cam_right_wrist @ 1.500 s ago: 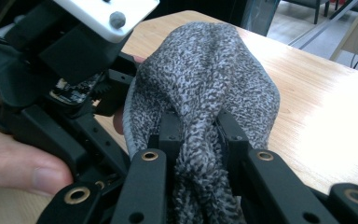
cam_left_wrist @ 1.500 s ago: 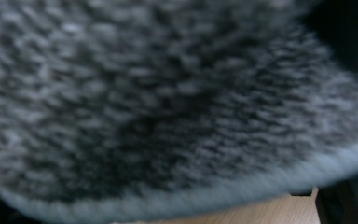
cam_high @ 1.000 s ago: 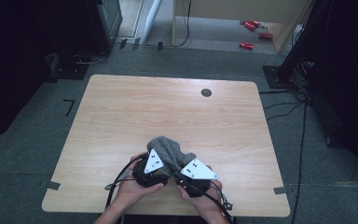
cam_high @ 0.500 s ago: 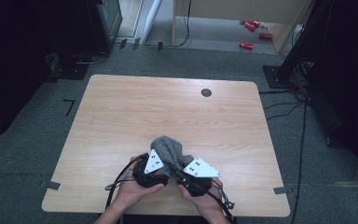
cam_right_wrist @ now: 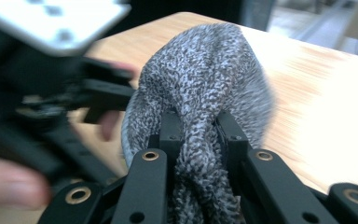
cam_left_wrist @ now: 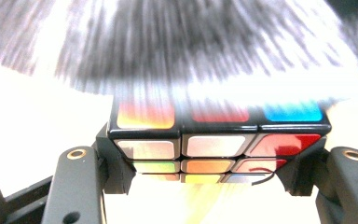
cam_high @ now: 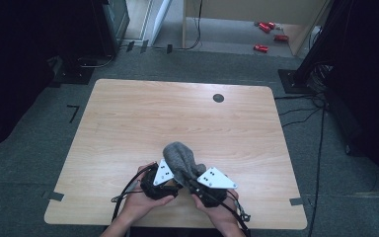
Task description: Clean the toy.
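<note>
Grey-and-white knitted cloth pouch (cam_high: 180, 159) sits at the near edge of the light wooden table (cam_high: 128, 123), bunched up between the two hand-held grippers. Left gripper (cam_high: 170, 181), seen in the high view under its grey three-cornered plate, is clenched on a multicoloured puzzle cube with black edges (cam_left_wrist: 219, 142). In the left gripper view the cube is held by its two sides between the black jaws, and the pouch fabric drapes over its far part, blurred. Orange, red and blue tiles show on the cube's top face; pale, green, orange and yellow ones show on its near face. Right gripper (cam_right_wrist: 198, 135) pinches a gathered fold of the pouch between its jaws, pads pressed into the knit. In that view the rest of the pouch bulges rounded beyond the jaws, with the left gripper just beside it on the left. Both hands rest low at the table's near edge.
</note>
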`<control>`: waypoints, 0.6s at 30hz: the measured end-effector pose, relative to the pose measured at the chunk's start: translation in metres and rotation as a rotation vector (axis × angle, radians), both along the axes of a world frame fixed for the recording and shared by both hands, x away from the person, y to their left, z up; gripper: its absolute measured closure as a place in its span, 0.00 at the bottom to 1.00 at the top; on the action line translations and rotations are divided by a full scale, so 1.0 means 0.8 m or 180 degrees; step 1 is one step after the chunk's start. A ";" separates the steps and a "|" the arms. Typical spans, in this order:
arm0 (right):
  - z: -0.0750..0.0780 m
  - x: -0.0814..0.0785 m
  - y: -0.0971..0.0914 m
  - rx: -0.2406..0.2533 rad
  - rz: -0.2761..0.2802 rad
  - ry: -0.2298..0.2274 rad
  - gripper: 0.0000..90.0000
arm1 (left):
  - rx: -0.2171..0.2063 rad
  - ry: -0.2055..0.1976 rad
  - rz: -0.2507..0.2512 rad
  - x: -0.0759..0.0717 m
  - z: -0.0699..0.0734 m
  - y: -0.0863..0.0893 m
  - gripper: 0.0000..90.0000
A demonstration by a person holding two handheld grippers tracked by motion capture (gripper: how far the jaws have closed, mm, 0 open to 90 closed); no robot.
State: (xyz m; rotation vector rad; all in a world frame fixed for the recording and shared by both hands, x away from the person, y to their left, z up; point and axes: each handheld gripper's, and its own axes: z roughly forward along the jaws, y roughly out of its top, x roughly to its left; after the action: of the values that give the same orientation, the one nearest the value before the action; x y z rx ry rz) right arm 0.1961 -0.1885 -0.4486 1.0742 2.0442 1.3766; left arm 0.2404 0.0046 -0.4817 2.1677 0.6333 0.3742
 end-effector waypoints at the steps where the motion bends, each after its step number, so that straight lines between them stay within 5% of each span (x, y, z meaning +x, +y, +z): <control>1: -0.001 0.002 -0.005 0.0047 -0.0064 0.0058 0.85 | -0.0033 0.0021 0.0000 0.001 0.000 0.000 0.39; 4: 0.000 -0.003 -0.001 0.0048 -0.0016 0.0034 0.85 | -0.0034 0.0043 -0.0035 0.001 -0.002 -0.002 0.39; 5: 0.002 -0.008 0.004 0.0085 0.0149 -0.0009 0.85 | -0.0039 0.0050 -0.0047 0.000 -0.003 -0.003 0.39; 9: 0.001 -0.020 0.029 -0.0166 0.0315 -0.0150 0.85 | -0.0031 0.0028 -0.0062 -0.002 -0.002 -0.004 0.39; 13: 0.000 -0.006 0.006 -0.0019 0.0043 -0.0038 0.85 | -0.0041 0.0025 -0.0048 -0.001 -0.002 -0.001 0.39; 15: 0.001 -0.006 0.000 -0.0083 -0.0065 -0.0087 0.85 | -0.0066 0.0038 -0.0065 -0.002 -0.001 -0.002 0.39; 18: 0.000 -0.019 0.016 -0.0182 0.0110 -0.0178 0.85 | -0.0024 0.0038 -0.0103 -0.004 -0.003 -0.008 0.39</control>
State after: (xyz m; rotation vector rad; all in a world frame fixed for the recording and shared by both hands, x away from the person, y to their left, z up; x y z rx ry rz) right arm 0.1812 -0.1760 -0.4482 0.9699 2.0579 1.3416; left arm 0.2372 -0.0014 -0.4842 2.1719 0.6044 0.3414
